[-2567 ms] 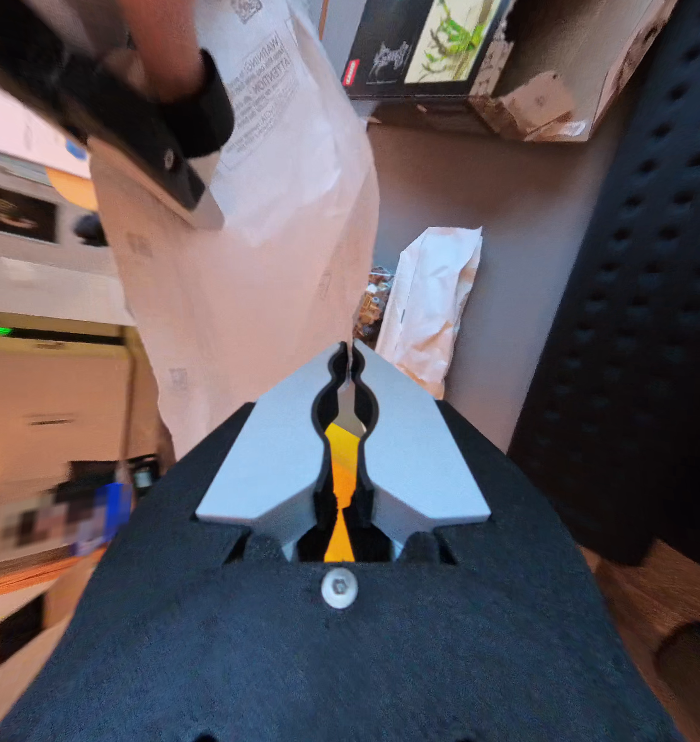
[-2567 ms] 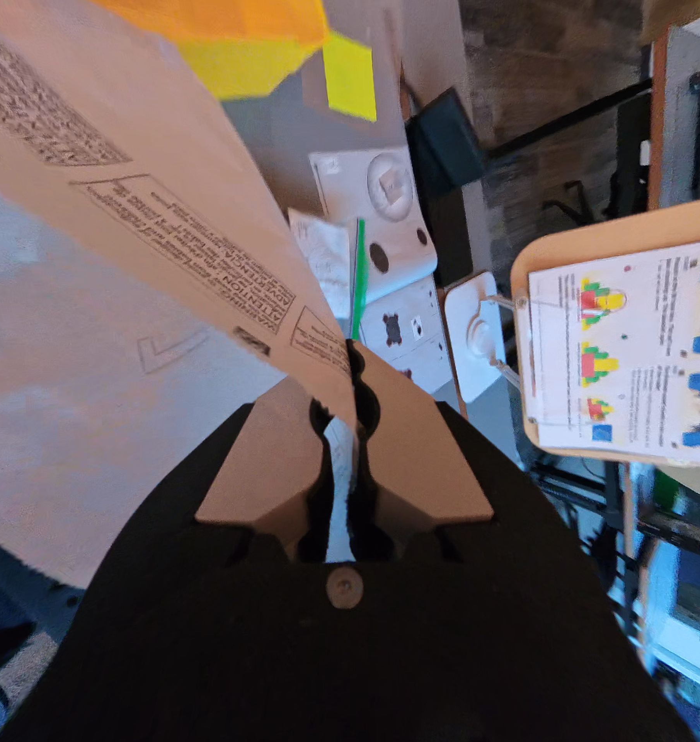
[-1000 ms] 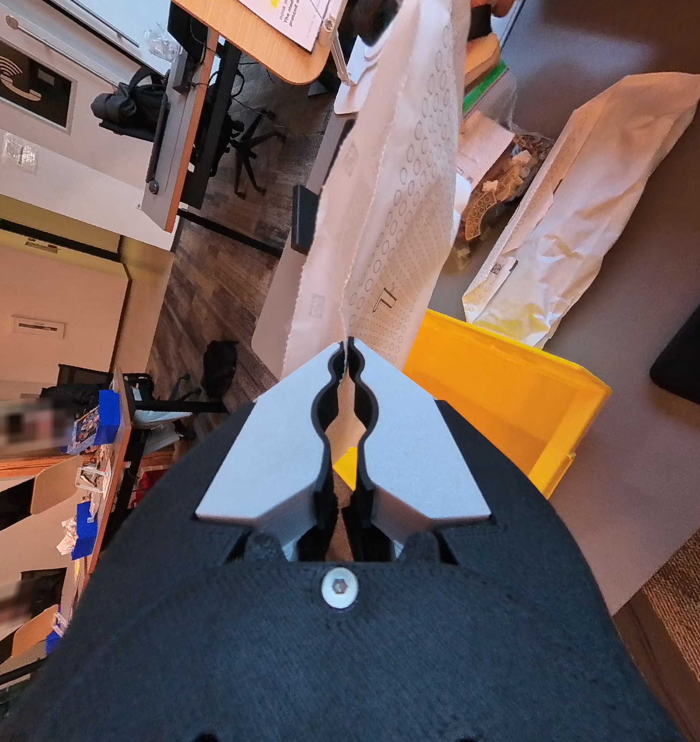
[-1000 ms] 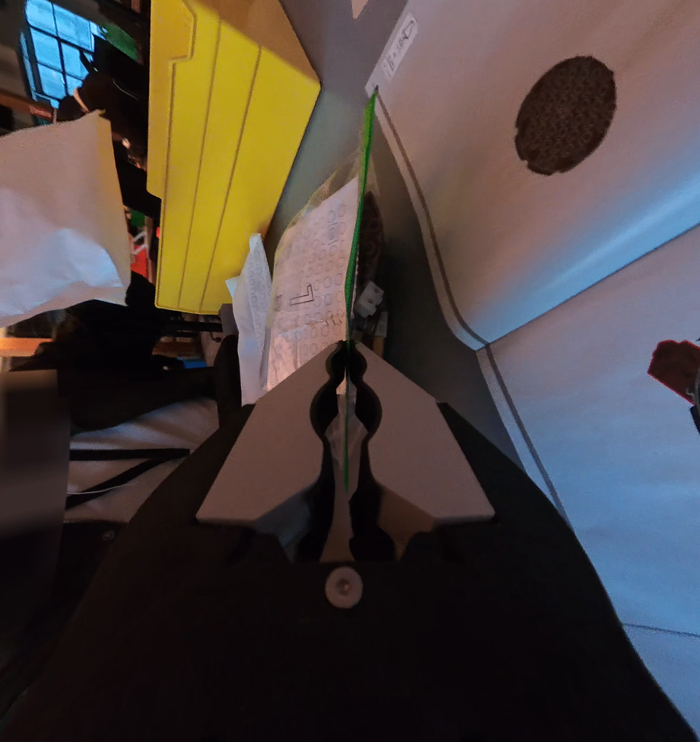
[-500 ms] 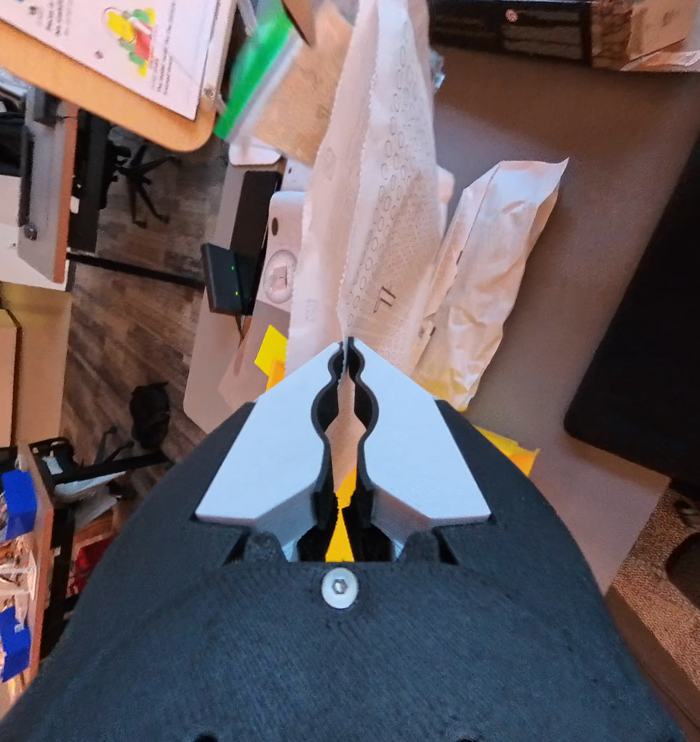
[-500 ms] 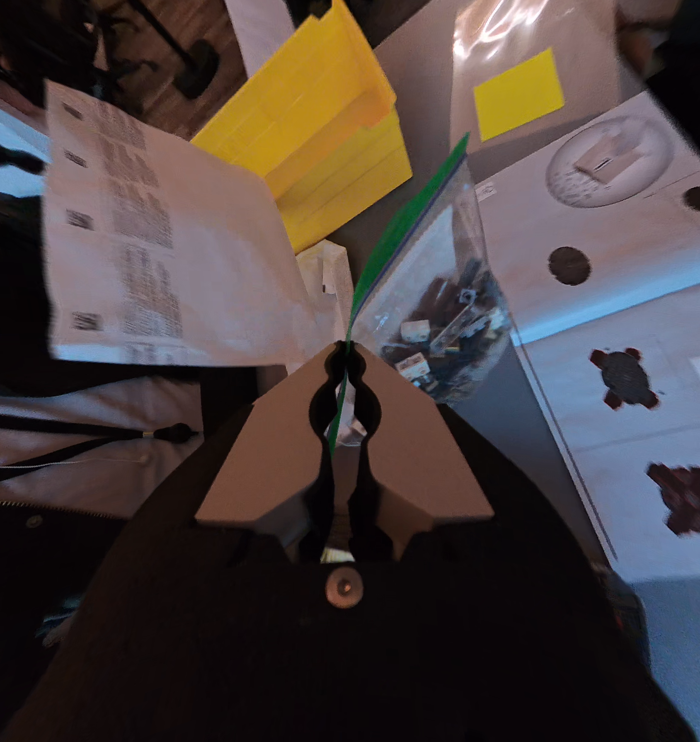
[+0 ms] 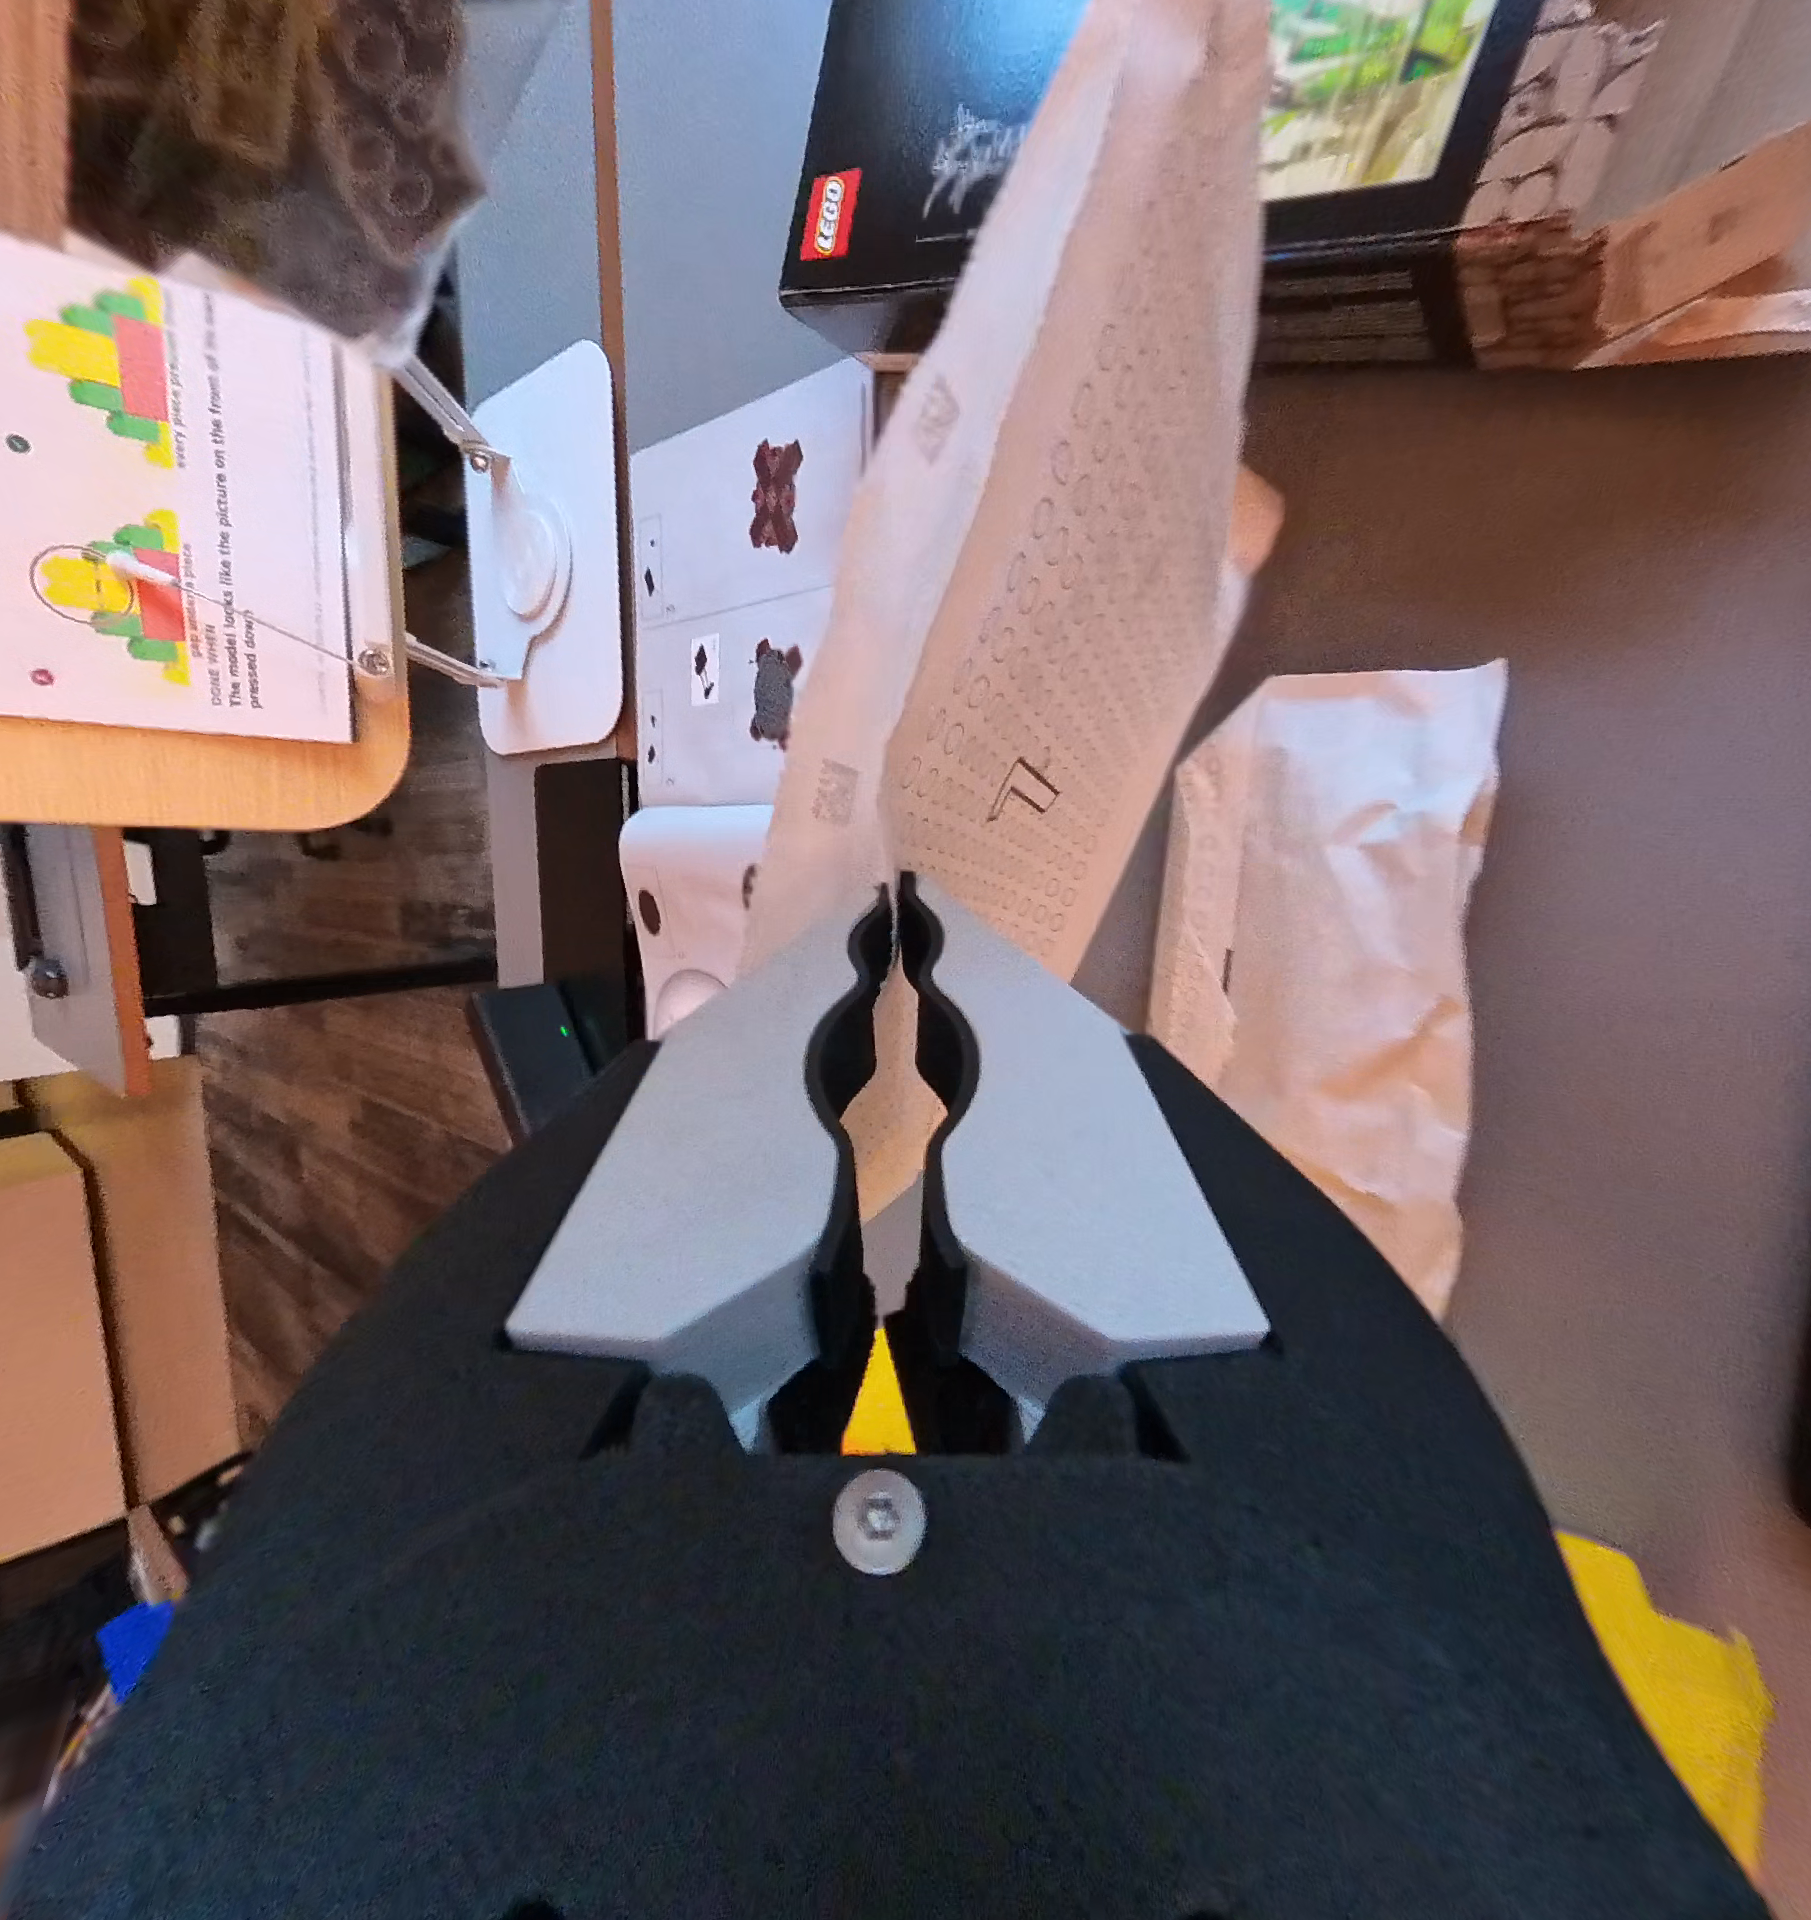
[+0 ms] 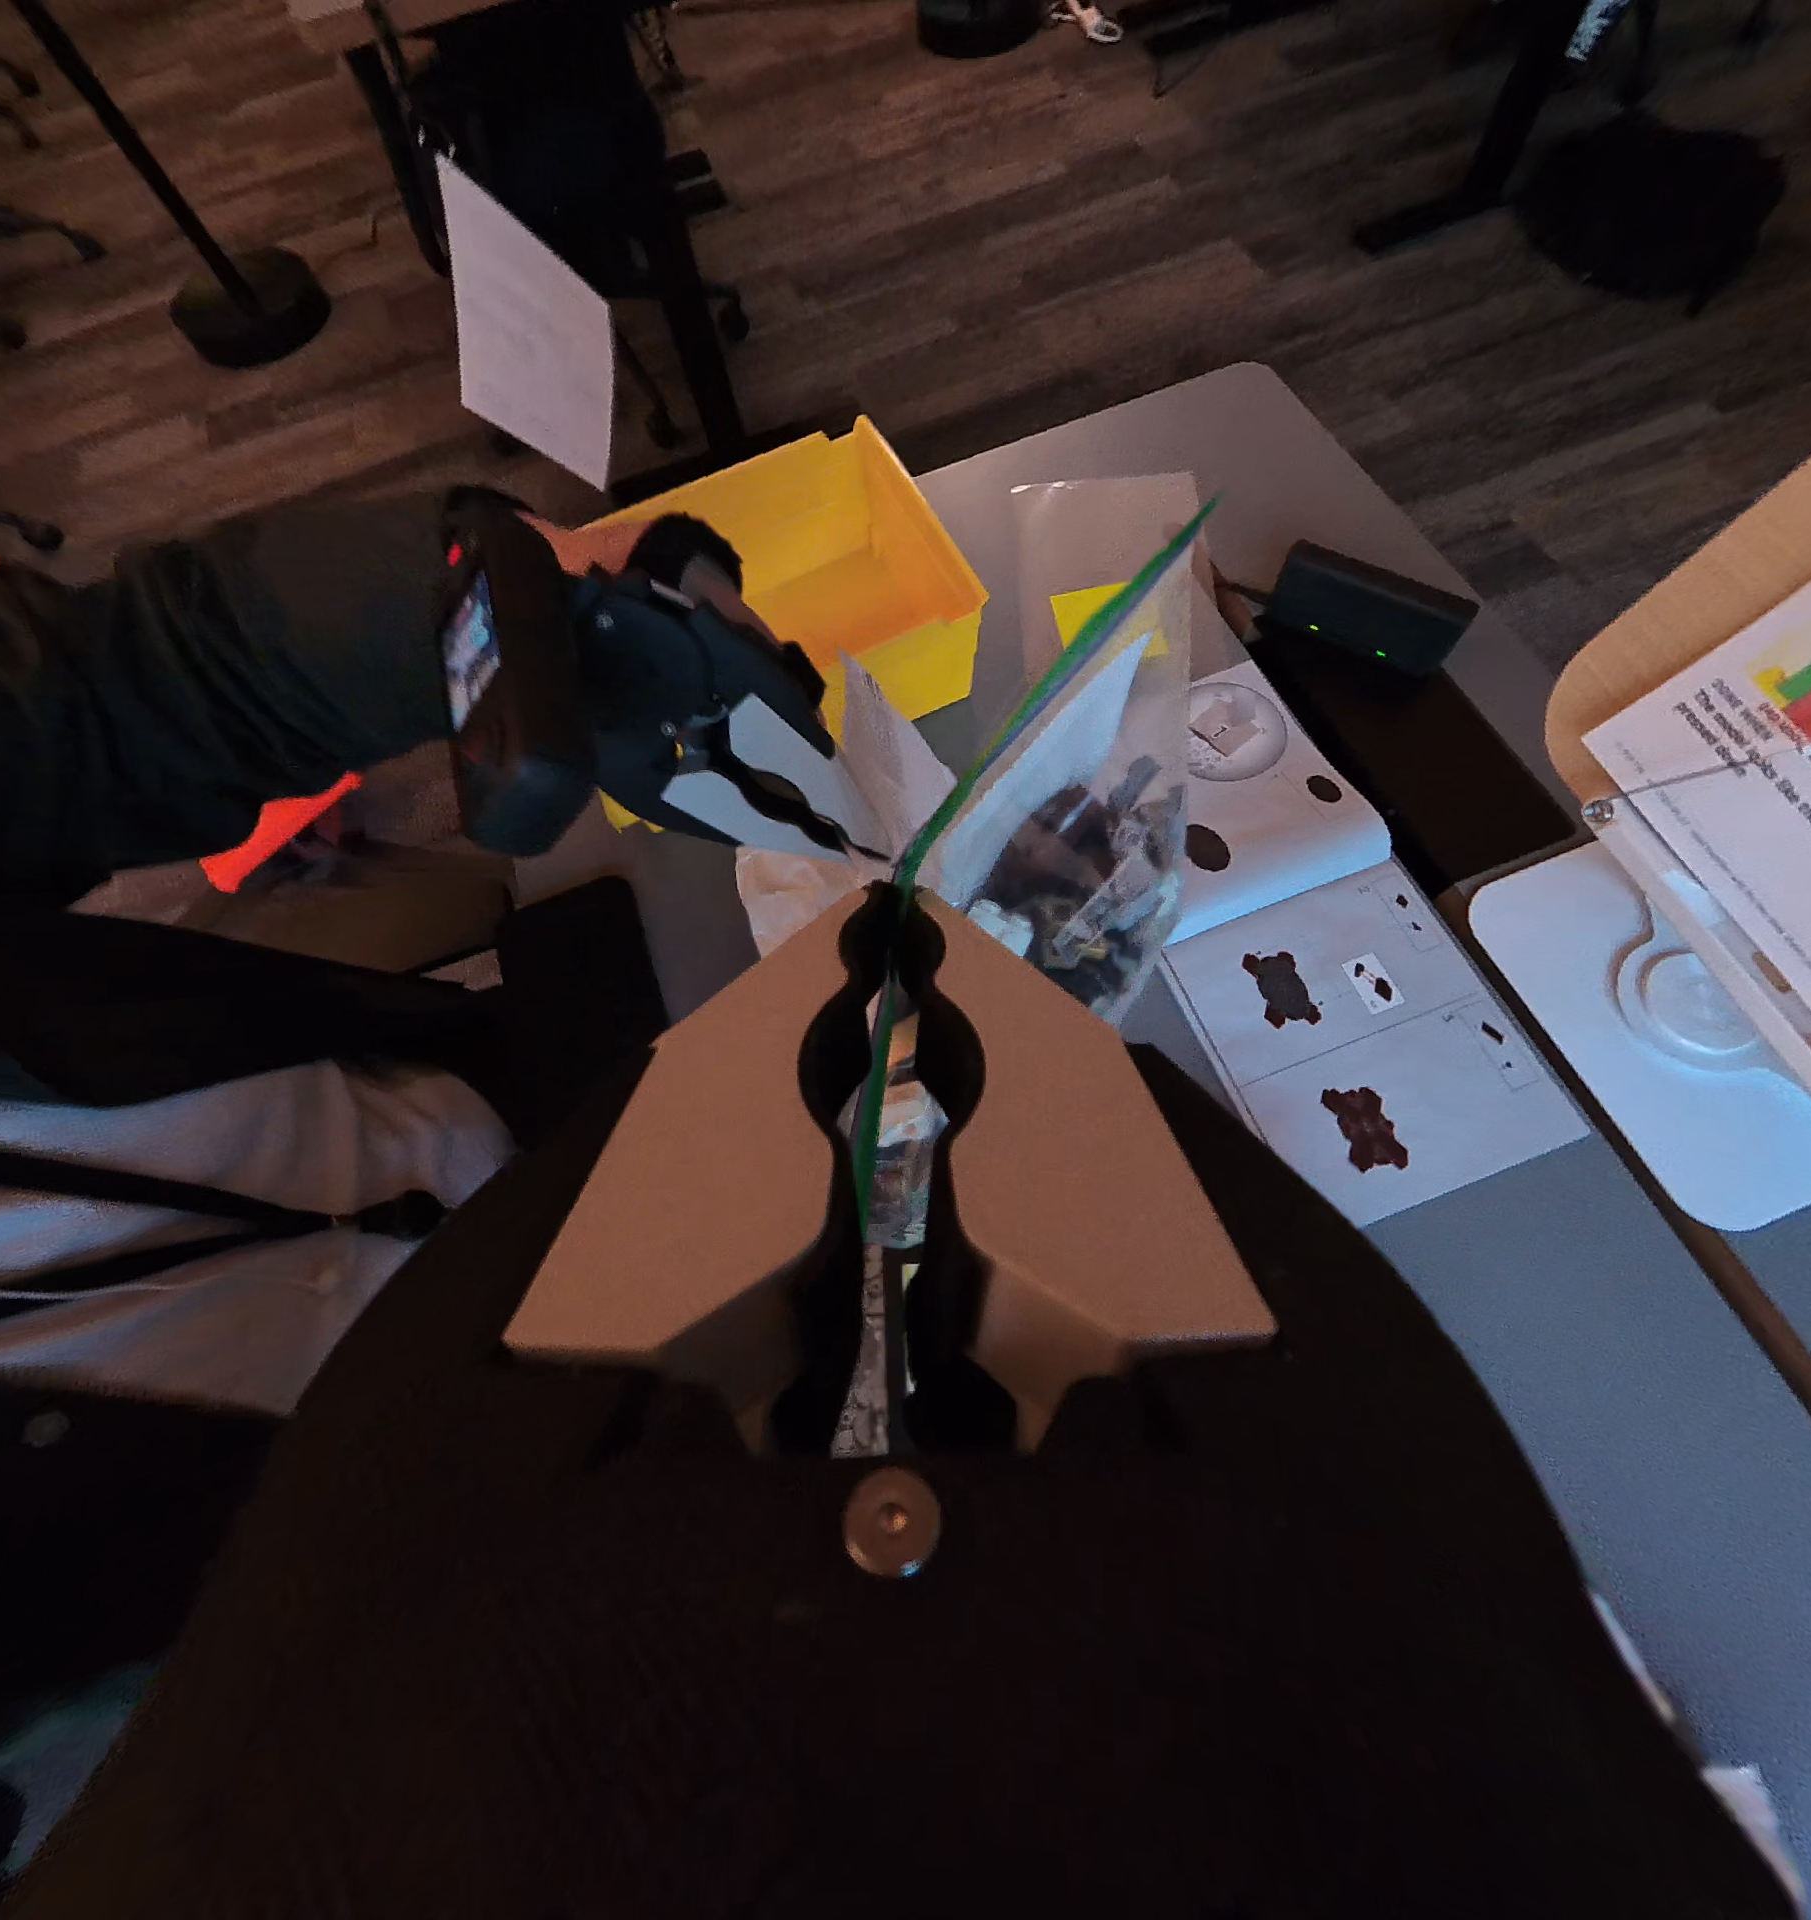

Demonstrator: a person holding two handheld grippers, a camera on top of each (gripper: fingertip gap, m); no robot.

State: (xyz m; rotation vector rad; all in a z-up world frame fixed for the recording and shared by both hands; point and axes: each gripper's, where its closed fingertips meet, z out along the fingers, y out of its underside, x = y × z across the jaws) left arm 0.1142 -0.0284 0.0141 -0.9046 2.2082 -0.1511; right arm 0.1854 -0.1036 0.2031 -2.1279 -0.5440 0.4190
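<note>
My left gripper (image 7: 896,904) is shut on the bottom edge of a white paper bag (image 7: 1036,540) printed with small circles, which stands up from the jaws. My right gripper (image 8: 896,899) is shut on the green zip edge of a clear plastic bag (image 8: 1077,862) holding dark brick pieces, lifted above the grey table (image 8: 1566,1309). In the right wrist view the left gripper (image 8: 851,844) and its paper bag (image 8: 890,748) are just left of the clear bag, nearly touching it. The clear bag shows blurred in the left wrist view's top left (image 7: 288,135).
A yellow bin (image 8: 828,551), a yellow note (image 8: 1098,613) and a small black device (image 8: 1368,613) are on the table's far side. An open booklet (image 8: 1327,1039) and a board with a sheet (image 8: 1763,727) lie right. A crumpled paper bag (image 7: 1327,935) and a black box (image 7: 984,156) lie ahead of the left gripper. One gripper's finger ends stand about 20 cm off the other's.
2.6 s ago both grippers held the paper bag. The right one has since let it go and taken the clear zip bag, now lifted. Both views have swung round.
</note>
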